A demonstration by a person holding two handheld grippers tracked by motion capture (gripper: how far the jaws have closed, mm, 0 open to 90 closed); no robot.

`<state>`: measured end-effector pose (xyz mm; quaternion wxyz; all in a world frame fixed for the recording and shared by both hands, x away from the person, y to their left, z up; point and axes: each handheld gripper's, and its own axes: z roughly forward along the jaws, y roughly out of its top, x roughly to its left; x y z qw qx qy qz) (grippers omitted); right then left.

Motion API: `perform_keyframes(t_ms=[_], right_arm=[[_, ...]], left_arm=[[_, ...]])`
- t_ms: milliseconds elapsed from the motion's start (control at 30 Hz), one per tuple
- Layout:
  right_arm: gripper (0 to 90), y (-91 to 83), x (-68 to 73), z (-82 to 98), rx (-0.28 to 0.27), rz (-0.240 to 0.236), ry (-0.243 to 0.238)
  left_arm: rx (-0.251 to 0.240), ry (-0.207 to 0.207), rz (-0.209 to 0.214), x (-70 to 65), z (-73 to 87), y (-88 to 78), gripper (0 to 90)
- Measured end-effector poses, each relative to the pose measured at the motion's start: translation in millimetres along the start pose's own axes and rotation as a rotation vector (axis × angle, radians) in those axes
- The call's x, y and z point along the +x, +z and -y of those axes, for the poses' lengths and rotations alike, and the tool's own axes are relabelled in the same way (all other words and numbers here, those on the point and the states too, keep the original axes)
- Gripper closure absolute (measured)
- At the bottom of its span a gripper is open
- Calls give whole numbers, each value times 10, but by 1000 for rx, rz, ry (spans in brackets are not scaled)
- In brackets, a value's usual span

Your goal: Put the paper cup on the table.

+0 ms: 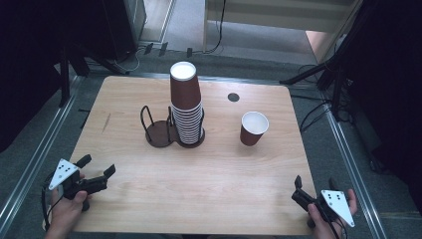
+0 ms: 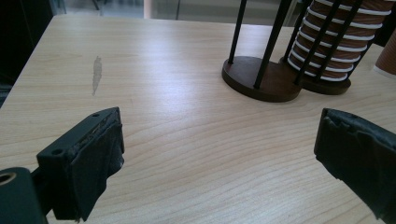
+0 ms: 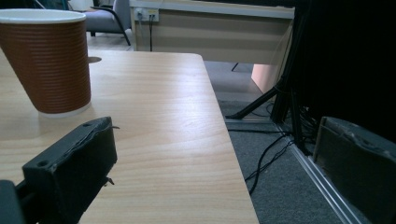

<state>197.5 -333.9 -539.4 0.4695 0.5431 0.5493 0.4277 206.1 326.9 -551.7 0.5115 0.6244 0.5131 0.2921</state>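
Cup holder (image 1: 171, 130) sits mid-table w/ two rings: its right ring carries the stack of paper cups (image 1: 186, 107), kept upright by the wire posts; its left ring is bare. Single paper cup (image 1: 253, 128) stands apart, right of the holder, probably next to be stacked. Left gripper (image 1: 97, 168) and right gripper (image 1: 314, 184), both jaws wide w/ nothing between, rest nearer the person than the holder. Light wood table (image 1: 209, 189); grey carpet, cables, dark stands around.
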Motion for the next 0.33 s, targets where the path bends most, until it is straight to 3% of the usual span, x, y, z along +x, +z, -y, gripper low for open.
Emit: perform_keyframes(t_ms=[333], right_arm=[[0, 20, 17, 56, 26, 2, -13]], left_arm=[[5, -6, -1, 5, -2, 2, 24]])
